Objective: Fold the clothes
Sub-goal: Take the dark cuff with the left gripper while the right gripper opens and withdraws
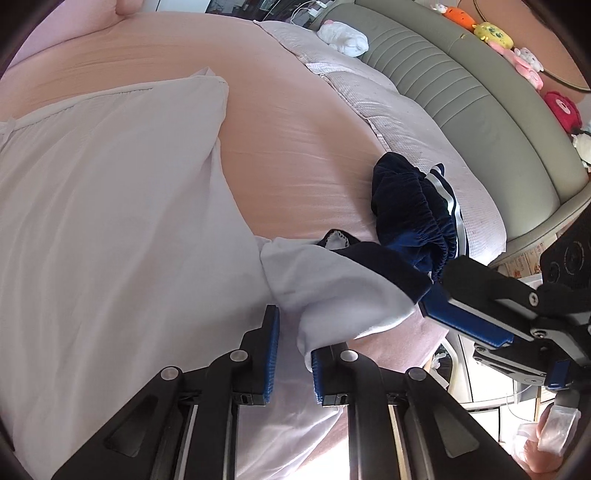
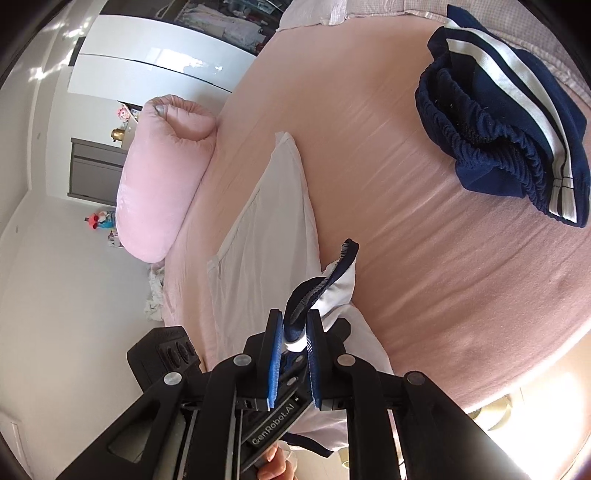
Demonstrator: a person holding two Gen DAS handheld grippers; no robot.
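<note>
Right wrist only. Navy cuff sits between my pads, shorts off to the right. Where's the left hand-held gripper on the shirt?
Observer: The left hand-held gripper is closed on the white sleeve, just behind the cuff.
Operator: What's past the shorts?
Observer: A grey-green padded headboard, beyond the bedding.
Operator: Anything on it?
Observer: A row of plush toys along its top.
</note>
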